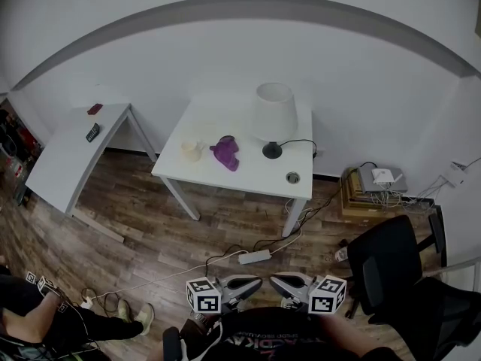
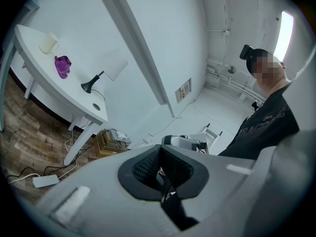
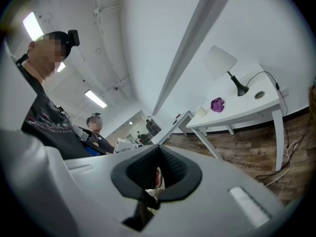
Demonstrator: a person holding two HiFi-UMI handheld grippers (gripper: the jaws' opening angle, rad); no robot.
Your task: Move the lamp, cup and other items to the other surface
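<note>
A white-shaded lamp (image 1: 273, 115) on a black base stands on the white table (image 1: 248, 177) by the far wall. Beside it are a purple item (image 1: 225, 152) and a cream cup (image 1: 191, 150). My left gripper (image 1: 258, 282) and right gripper (image 1: 273, 280) hang low in front of me, far from the table, shut and empty, with their tips facing each other. In the left gripper view the lamp (image 2: 111, 68), purple item (image 2: 62, 65) and cup (image 2: 48, 42) show far off. The right gripper view also shows the lamp (image 3: 220, 63), purple item (image 3: 217, 104) and cup (image 3: 201, 111).
A second white table (image 1: 71, 156) stands at the left with a black remote (image 1: 92, 132) and a red item (image 1: 95, 109). On the wooden floor lie a power strip (image 1: 254, 256) and cables. A black chair (image 1: 391, 258) stands at the right, a box stack (image 1: 372, 190) behind it. A seated person (image 1: 30, 322) is at bottom left.
</note>
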